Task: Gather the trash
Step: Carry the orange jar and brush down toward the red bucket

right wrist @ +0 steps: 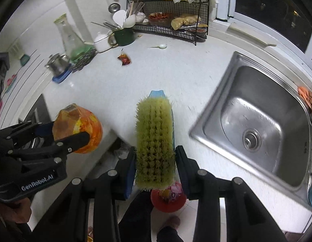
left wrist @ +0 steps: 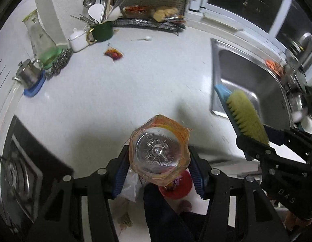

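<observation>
My left gripper (left wrist: 159,162) is shut on a clear plastic bottle (left wrist: 159,151) with an orange label, whose base faces the camera. The right wrist view shows that left gripper (right wrist: 72,139) and the bottle (right wrist: 85,127) at the left. My right gripper (right wrist: 157,164) is shut on a scrub brush (right wrist: 154,141) with yellow-green bristles and a blue back; the same brush (left wrist: 246,117) appears at the right of the left wrist view. Both hang above the counter's front edge. Below on the floor stands a red bin (right wrist: 156,201) holding a wrapper. A red sauce packet (right wrist: 124,58) lies on the counter.
A steel sink (right wrist: 212,119) is set into the white counter on the right. A stove (left wrist: 20,173) sits at the left. At the back stand a wire rack (right wrist: 168,30), a green mug (right wrist: 123,36) of utensils, a glass carafe (right wrist: 70,38) and a small metal pot (right wrist: 57,64). A white spoon (right wrist: 161,46) lies loose.
</observation>
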Action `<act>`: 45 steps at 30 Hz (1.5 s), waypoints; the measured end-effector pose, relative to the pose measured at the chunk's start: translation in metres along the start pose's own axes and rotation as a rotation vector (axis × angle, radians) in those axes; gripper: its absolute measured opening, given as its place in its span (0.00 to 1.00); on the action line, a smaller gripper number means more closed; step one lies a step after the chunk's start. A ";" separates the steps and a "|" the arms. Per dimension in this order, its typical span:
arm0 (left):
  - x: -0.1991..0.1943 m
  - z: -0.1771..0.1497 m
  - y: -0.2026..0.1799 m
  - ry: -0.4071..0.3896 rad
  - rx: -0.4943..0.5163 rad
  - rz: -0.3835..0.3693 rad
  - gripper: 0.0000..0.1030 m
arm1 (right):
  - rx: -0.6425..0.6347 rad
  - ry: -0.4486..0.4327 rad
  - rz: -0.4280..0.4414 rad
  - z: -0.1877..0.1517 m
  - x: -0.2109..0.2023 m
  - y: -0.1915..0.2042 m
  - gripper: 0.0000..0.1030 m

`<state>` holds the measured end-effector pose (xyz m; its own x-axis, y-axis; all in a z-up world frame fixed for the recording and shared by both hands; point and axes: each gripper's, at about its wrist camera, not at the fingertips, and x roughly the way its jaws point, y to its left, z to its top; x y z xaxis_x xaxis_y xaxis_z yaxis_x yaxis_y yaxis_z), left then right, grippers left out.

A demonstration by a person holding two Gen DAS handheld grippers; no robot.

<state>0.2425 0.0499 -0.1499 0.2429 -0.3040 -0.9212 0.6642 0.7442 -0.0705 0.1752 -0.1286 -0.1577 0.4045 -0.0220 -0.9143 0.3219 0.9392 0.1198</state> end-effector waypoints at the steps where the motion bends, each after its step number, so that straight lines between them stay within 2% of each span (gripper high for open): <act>1: -0.002 -0.007 -0.005 0.002 0.002 -0.001 0.51 | -0.001 -0.002 0.002 -0.008 -0.005 -0.001 0.34; 7: -0.003 -0.051 -0.033 0.056 0.010 -0.026 0.51 | 0.026 0.034 0.015 -0.060 -0.019 -0.010 0.34; 10: 0.005 -0.068 -0.040 0.090 0.020 -0.047 0.51 | 0.030 0.058 0.010 -0.075 -0.019 -0.010 0.34; 18: 0.066 -0.105 -0.041 0.203 0.046 -0.116 0.51 | 0.066 0.143 0.004 -0.114 0.022 -0.013 0.34; 23: 0.134 -0.135 -0.036 0.265 0.069 -0.147 0.51 | 0.083 0.193 -0.015 -0.138 0.073 -0.012 0.34; 35: 0.307 -0.196 -0.022 0.348 0.081 -0.199 0.51 | 0.132 0.292 -0.063 -0.191 0.246 -0.025 0.34; 39: 0.356 -0.214 -0.024 0.370 0.097 -0.211 0.51 | 0.143 0.326 -0.061 -0.214 0.295 -0.037 0.34; 45: 0.402 -0.230 -0.027 0.385 0.087 -0.226 0.51 | 0.136 0.349 -0.059 -0.235 0.350 -0.051 0.34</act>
<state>0.1597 0.0439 -0.6062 -0.1844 -0.1974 -0.9628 0.7314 0.6269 -0.2685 0.0991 -0.1035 -0.5752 0.0737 0.0656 -0.9951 0.4560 0.8852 0.0921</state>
